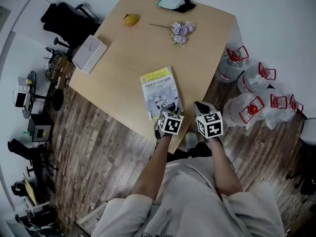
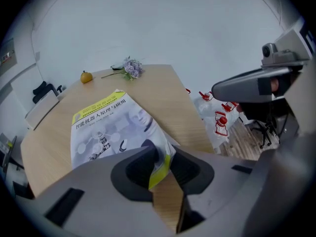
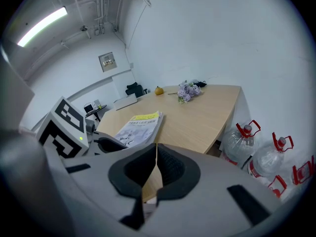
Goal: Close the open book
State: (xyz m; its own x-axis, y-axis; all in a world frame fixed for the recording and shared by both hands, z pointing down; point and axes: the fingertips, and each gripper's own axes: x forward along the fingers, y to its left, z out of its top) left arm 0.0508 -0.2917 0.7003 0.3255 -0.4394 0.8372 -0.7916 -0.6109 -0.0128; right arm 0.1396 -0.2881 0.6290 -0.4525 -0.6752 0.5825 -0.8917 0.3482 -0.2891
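Two jaws of the left gripper (image 2: pixel 161 168) stood slightly parted around the near cover corner of the book (image 2: pixel 106 127), not pinching it; the right gripper (image 3: pixel 155 168) was pressed shut and empty. The book looked closed, cover up, near the front edge of the table (image 2: pixel 170 95). Release seemed in hand; next, withdraw without snagging the cover.

Glossy paper book (image 1: pixel 159 90), matt wooden table (image 1: pixel 148 48)

A pale wooden surface (image 1: pixel 128 48) fills the upper middle of the head view, above a grey wood-plank floor (image 1: pixel 98 147). A black office chair (image 1: pixel 66 19) stands upper left, and clear water bottles (image 1: pixel 249 80) cluster at right. White walls (image 3: pixel 207 38) and a ceiling strip light (image 3: pixel 42 26) show in the right gripper view.
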